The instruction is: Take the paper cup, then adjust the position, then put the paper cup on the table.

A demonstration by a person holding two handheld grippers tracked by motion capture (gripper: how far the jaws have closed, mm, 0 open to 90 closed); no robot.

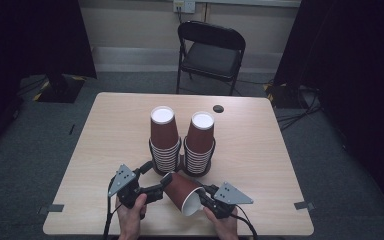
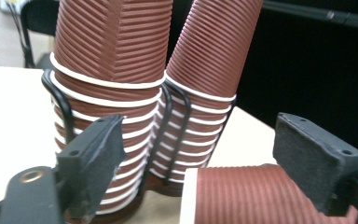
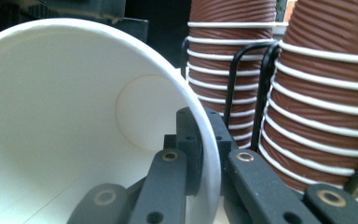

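R gripper is clamped on the rim wall of a single brown ribbed cup, one jaw inside the white interior, one outside. The cup lies tilted on its side, held over the near edge of the table, mouth toward the person, base pointing at the stacks. L gripper is at the cup's closed end, jaws partly open w/ the base between them; pads don't seem to press it, so I read it as loose, not gripping.

Progress, judging by this: one cup is off a stack and in hand; where it goes next isn't clear. Just beyond stand two stacks of upside-down cups, left stack & right stack, side by side in a black wire holder.

Table is light wood w/ a dark round spot near the far edge. Behind: a black folding chair, grey floor, dark curtains either side, wall socket up top.
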